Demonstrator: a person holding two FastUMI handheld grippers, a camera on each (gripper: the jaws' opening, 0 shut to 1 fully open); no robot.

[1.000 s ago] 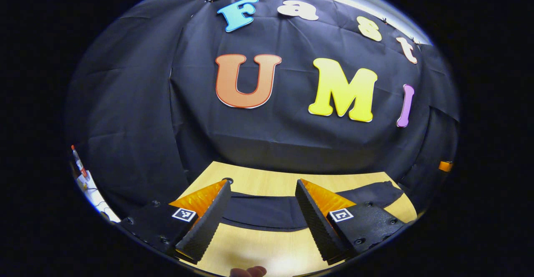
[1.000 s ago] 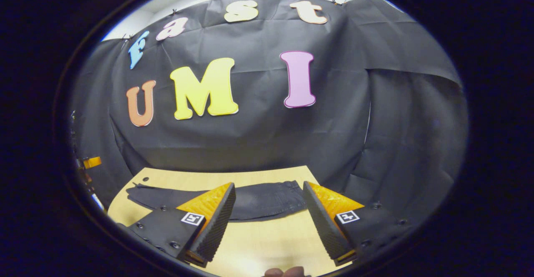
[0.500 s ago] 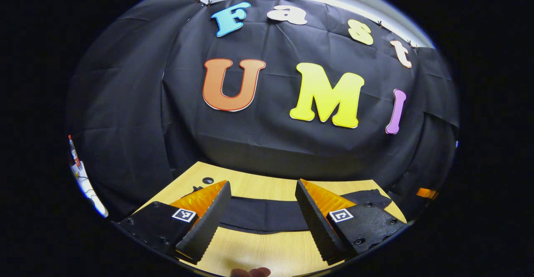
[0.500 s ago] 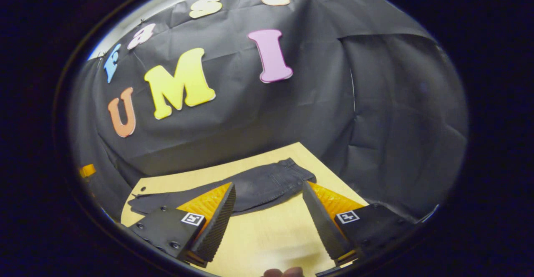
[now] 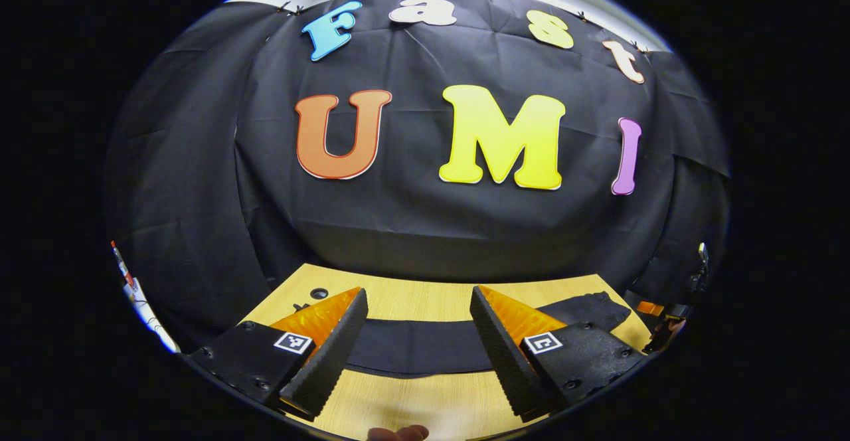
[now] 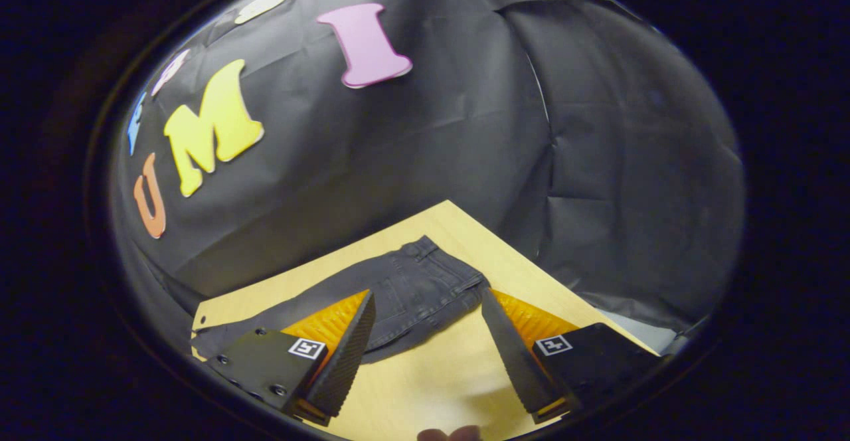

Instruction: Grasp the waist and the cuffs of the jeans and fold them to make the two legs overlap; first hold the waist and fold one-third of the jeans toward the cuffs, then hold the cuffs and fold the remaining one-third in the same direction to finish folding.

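Dark grey jeans (image 6: 412,295) lie flat across the light wooden table (image 6: 425,388). In the right gripper view the waist end (image 6: 431,258) sits at the upper right of the garment, the legs trailing off to the left behind the left finger. My right gripper (image 6: 428,348) is open above the table, just short of the waist, holding nothing. In the left gripper view the jeans (image 5: 412,345) stretch as a dark band across the table (image 5: 412,401), the waist end (image 5: 591,308) at far right. My left gripper (image 5: 415,351) is open over the legs' middle, empty.
The black cloth wall (image 5: 412,228) closes off the table's far side. A small round hole (image 5: 319,293) sits in the table near its far left corner. A fingertip of the holding hand (image 5: 398,433) shows at the bottom edge. The table's right edge (image 6: 551,268) runs close to the waist.
The right gripper has tilted down and swung toward the waist end, which now looks larger and nearer. The left gripper has shifted slightly to the right along the legs. Both stay open.
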